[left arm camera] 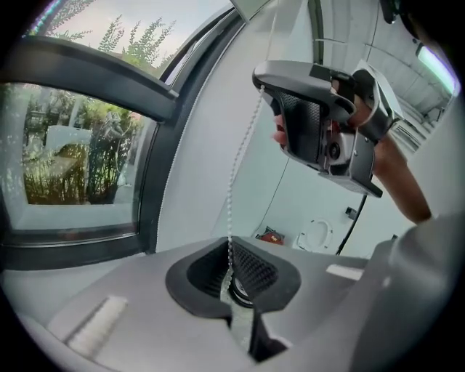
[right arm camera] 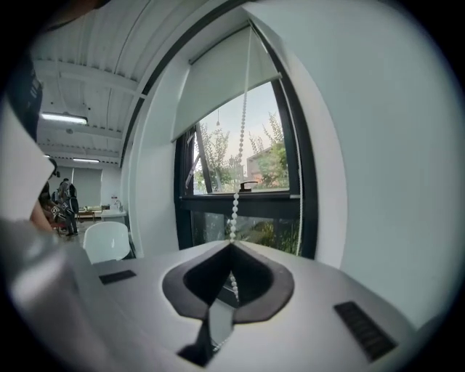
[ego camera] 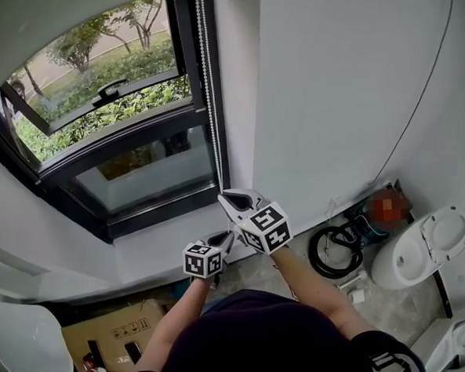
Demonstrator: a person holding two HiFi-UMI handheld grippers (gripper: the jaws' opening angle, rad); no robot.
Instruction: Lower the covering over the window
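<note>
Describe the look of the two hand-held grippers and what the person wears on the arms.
Both the left hand-held gripper and the right hand-held gripper have light grey shells with black ribbed pads. Each carries a white cube printed with black square markers. The person wears a dark short-sleeved top; the forearms are bare.

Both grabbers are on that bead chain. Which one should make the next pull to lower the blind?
Probably the right gripper: it is shut on the bead chain higher up, with room to travel down. The left gripper clamps the chain lower.
</note>
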